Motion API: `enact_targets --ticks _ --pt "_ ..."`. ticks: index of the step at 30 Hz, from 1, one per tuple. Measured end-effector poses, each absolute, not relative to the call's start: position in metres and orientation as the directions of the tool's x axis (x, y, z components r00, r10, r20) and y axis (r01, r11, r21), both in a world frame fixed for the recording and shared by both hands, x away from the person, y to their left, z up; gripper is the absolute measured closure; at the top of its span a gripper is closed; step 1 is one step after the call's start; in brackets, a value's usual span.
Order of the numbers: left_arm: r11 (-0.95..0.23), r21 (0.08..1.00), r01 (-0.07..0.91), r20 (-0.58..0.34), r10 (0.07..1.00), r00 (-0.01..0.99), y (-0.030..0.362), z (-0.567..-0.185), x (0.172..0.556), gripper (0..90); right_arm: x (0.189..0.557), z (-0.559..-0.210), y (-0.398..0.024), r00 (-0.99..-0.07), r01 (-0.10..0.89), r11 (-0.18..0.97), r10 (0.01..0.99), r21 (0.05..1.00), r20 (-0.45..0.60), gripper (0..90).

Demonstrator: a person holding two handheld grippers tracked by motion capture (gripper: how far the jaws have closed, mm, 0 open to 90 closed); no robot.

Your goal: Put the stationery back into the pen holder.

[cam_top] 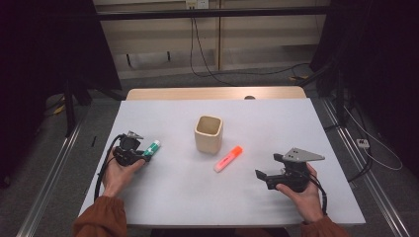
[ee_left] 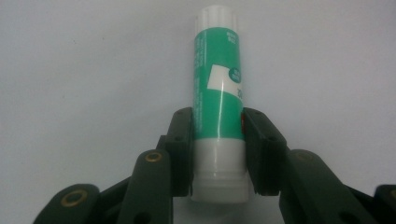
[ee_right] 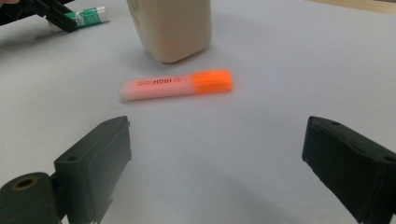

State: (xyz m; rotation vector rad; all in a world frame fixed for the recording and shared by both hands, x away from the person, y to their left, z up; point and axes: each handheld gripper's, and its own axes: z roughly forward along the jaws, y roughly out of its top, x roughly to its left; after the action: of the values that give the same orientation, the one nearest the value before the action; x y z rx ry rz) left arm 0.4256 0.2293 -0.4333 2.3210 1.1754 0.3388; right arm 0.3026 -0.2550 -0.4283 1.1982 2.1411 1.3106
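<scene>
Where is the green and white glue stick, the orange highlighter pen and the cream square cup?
Green and white glue stick [ee_left: 217,93]: left gripper view, on its green label.
Orange highlighter pen [ee_right: 159,87]: right gripper view, on its pale barrel.
Cream square cup [cam_top: 208,138]: high view, on its front wall.

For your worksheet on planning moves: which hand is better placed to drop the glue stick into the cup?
Left. The left gripper already clamps the glue stick; the cup stands nearby. The right gripper is open, holding nothing.
</scene>
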Motion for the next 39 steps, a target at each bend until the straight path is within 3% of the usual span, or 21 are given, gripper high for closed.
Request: enact_targets --ticks 18,39 --pt "-0.525 0.601 0.603 -0.149 0.667 0.73 0.207 -0.413 0.398 65.8 0.301 -0.426 -0.244 -0.603 0.462 0.24 0.791 0.854 0.104 5.6" --pt "-0.619 0.622 0.479 -0.17 0.491 0.855 0.149 -0.389 0.368 65.8 0.293 -0.43 -0.213 -0.683 0.393 0.343 0.73 0.853 0.022 6.0"
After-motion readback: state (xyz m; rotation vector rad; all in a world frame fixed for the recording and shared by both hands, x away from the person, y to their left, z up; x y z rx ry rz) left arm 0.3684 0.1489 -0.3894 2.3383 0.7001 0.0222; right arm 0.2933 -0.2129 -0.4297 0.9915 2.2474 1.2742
